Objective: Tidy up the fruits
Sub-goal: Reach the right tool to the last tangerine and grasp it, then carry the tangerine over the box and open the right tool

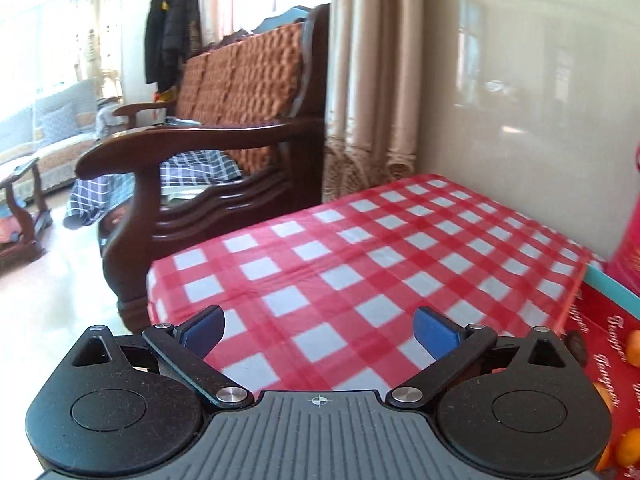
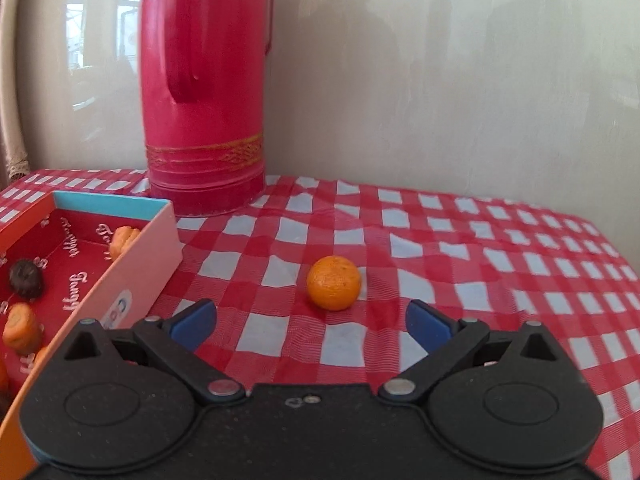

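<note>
A: While the red-checked table (image 2: 500, 240) fills the frame, the box (image 2: 140, 256) sits at lower left, fruit already inside.

B: And the loose tangerine (image 2: 334, 283)?

A: Centre frame on the cloth, just beyond the right gripper (image 2: 310, 322), slightly right of its midline, clear of both fingers. It's round, so no long axis to line up.

B: Jaws?

A: Spread wide, empty. The left gripper (image 1: 319, 330) too, over bare cloth, no tangerine in view. The right looks nearer.
</note>
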Demonstrator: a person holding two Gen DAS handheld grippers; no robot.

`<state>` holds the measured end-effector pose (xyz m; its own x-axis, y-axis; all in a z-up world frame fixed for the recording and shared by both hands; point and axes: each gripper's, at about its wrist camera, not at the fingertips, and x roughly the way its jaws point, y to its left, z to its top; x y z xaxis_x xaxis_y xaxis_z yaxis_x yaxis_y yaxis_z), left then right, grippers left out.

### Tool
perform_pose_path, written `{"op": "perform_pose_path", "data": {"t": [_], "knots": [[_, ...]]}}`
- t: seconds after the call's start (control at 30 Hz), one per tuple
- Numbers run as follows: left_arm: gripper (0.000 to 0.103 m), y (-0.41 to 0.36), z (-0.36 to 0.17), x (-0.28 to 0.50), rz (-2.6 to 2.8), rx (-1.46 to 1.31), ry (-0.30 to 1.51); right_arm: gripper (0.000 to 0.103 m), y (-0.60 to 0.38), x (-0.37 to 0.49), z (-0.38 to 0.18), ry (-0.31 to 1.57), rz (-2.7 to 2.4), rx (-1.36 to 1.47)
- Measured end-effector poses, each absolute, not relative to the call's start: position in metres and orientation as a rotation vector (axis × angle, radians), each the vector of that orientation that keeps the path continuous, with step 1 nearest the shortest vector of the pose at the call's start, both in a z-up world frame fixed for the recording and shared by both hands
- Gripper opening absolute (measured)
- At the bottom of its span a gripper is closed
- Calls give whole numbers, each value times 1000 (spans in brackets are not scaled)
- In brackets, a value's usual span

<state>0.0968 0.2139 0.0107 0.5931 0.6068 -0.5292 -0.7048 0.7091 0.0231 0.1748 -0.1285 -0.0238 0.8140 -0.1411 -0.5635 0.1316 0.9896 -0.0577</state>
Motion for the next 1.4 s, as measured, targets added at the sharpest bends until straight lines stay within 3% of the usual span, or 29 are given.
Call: {"op": "perform_pose_path", "data": {"t": [0.2, 0.27, 0.33, 0.47, 0.53, 1.13, 1.4], "knots": [[100, 231, 9, 88, 827, -207, 516, 90, -137, 199, -28, 630, -188, 10], [100, 235, 9, 84, 845, -224, 507, 76, -141, 207, -30, 644, -181, 32], [100, 237, 9, 80, 864, -226, 503, 47, -144, 214, -34, 672, -168, 46], [101, 242, 7, 75, 889, -229, 504, 41, -147, 216, -37, 691, -166, 56], [101, 245, 6, 74, 903, -236, 503, 30, -147, 215, -36, 684, -176, 44], [103, 260, -2, 73, 925, -297, 551, 29, -92, 163, 6, 505, 157, 15], [103, 245, 2, 78, 875, -233, 545, 29, -45, 144, 5, 554, 357, -39]]}}
